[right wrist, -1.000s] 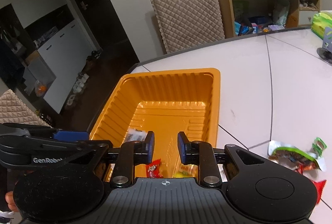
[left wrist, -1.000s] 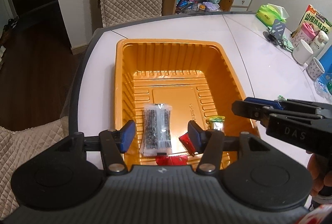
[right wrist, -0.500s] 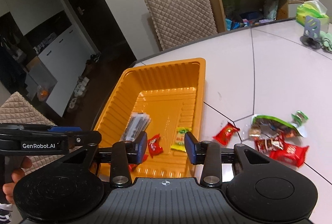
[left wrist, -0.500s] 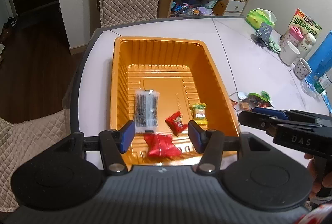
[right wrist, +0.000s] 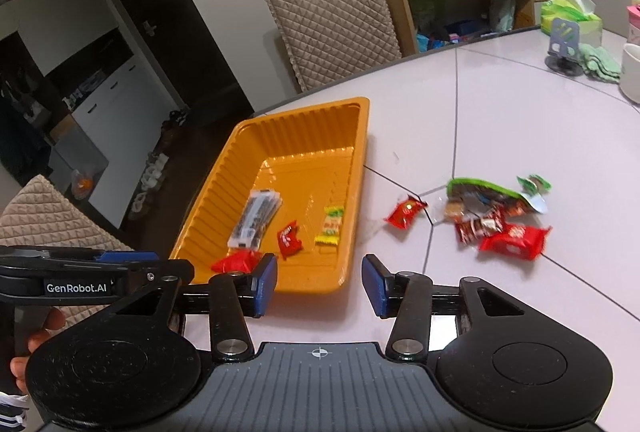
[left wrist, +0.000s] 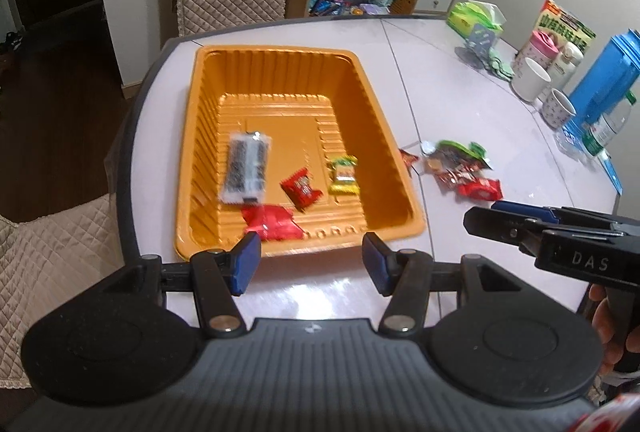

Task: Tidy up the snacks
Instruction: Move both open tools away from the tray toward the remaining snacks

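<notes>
While both tongs hang spread and empty, 4 snacks lie in the ribbed orange plastic tray [left wrist: 372,104].
Risk: right gripper [right wrist: 319,284] reaching the wrapper cluster [right wrist: 496,220] at 2 o'clock may pinch 2 overlapping packets; left gripper [left wrist: 311,264] idle.

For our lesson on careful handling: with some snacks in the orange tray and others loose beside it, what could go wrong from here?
1. The loose snacks overlap in a heap, so the open right tool may pinch two wrappers at once.
2. The small red packet lies close to the orange tray wall; reaching for it could nudge the light tray.
</notes>
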### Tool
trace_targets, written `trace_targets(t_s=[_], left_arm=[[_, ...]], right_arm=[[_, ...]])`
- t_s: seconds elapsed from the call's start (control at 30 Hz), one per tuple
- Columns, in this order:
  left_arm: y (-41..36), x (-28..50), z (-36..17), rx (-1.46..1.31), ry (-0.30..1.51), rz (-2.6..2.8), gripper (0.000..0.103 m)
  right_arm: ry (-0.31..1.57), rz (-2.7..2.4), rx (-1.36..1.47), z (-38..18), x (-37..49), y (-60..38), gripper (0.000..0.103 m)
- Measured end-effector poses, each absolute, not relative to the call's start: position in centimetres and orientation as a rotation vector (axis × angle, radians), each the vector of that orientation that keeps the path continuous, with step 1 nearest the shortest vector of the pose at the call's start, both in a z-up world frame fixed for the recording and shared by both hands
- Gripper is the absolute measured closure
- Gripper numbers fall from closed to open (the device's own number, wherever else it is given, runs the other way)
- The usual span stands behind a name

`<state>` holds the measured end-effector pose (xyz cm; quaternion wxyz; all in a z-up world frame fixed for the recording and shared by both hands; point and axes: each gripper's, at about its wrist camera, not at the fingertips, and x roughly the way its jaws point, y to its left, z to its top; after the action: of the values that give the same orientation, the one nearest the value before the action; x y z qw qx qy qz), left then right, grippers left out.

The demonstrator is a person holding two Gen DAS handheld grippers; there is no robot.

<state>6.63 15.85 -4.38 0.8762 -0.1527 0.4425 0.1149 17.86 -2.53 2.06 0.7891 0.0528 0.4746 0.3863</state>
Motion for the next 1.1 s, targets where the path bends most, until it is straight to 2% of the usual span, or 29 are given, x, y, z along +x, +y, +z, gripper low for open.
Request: trace_targets(t_s=[0.53,1.1], left_arm=[[9.9,5.2,-5.0,-0.305,0.944,0.199,0.050],[3.7,9.2,-5.5,-0.248,0.942,0.142,0.050]], right_arm=[[1.048,0.773,0.098,1.5,16.4,-8.4,0.055],[1.005,0.706,0.064,1.0,19.2,-14.8,0.055]])
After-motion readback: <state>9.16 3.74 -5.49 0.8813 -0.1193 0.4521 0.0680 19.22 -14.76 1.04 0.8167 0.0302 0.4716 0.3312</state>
